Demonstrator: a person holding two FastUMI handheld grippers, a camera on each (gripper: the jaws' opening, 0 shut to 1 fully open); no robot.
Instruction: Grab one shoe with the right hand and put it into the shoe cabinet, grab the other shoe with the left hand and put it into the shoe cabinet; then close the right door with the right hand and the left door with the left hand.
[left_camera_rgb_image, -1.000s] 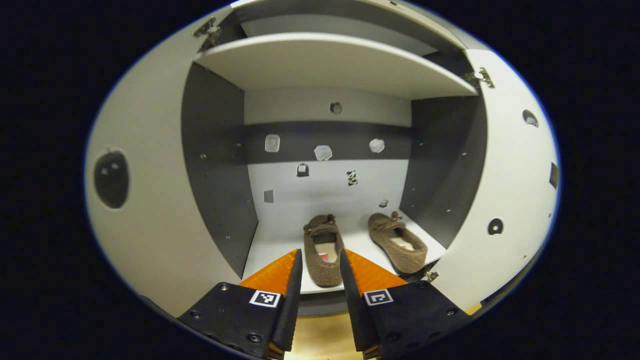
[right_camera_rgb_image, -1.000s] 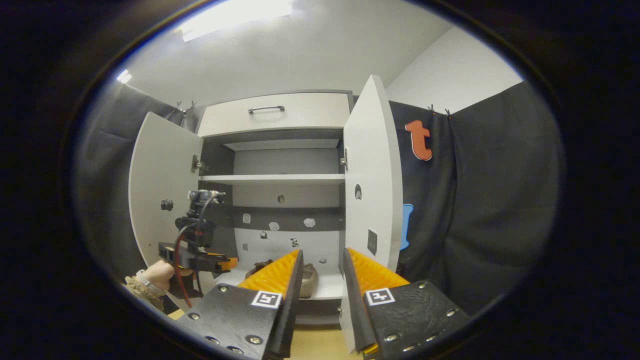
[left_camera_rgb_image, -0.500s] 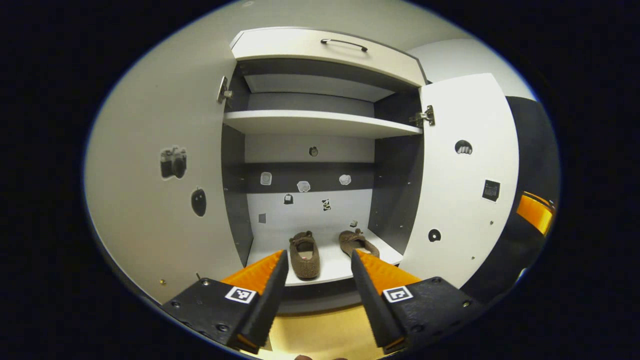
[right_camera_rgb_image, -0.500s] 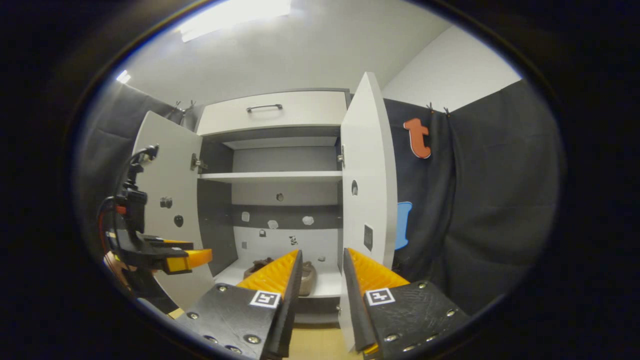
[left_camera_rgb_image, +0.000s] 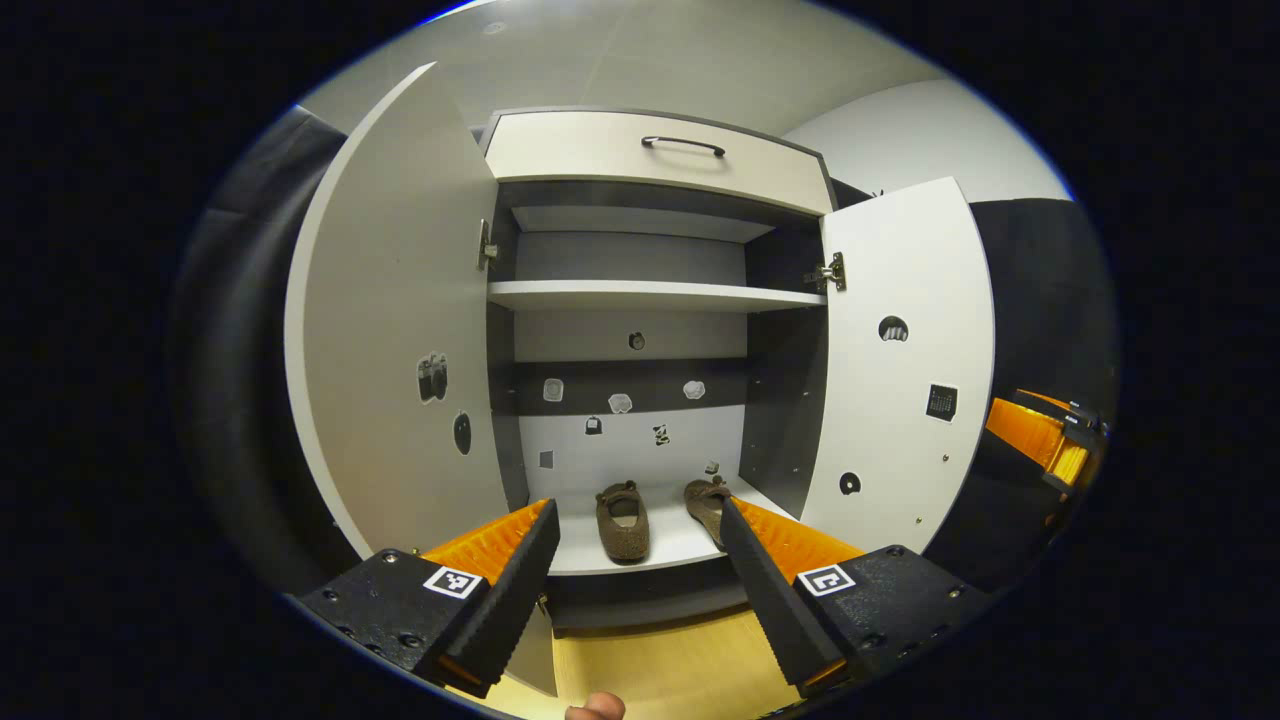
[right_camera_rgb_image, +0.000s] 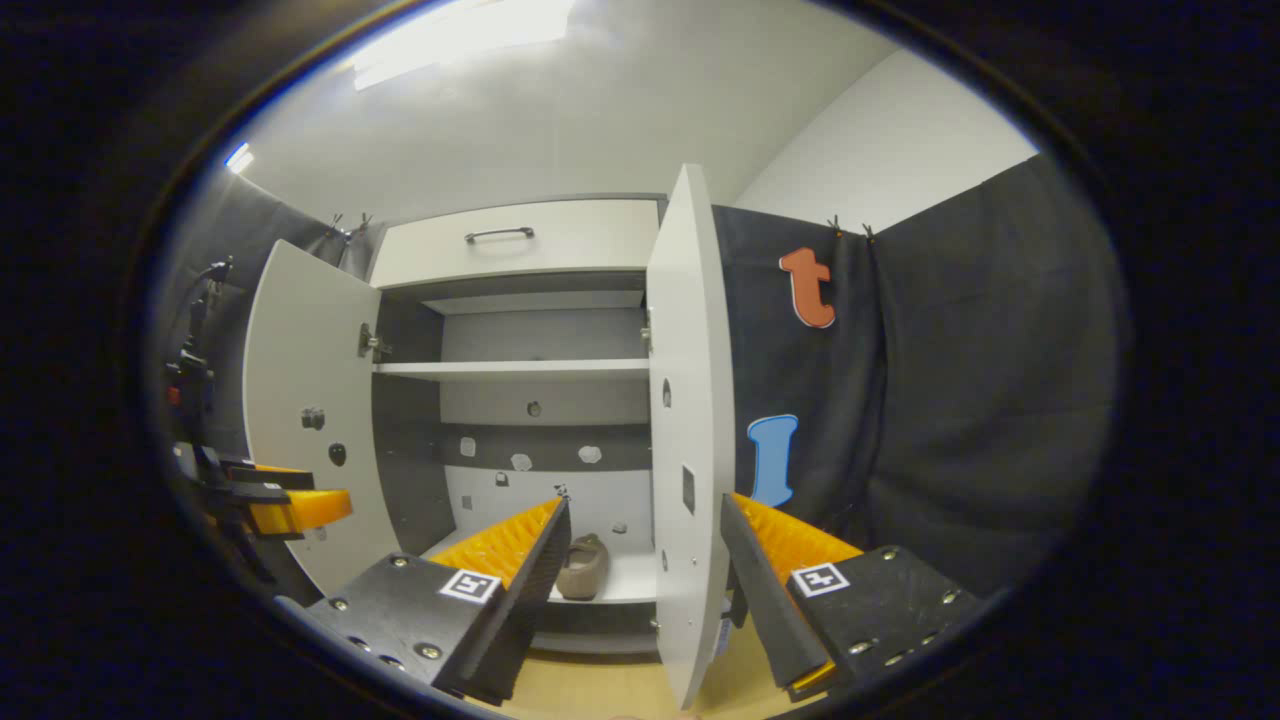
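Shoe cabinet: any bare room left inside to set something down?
The upper shelf looks bare along its visible front. On the bottom shelf, free patches lie left of the left shoe toward the dark side wall, and behind both shoes by the back panel. It is crowded at front right, around the right shoe.

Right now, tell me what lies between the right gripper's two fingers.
In the right gripper view, the right door's free edge stands between the open right gripper's fingers, touching neither.
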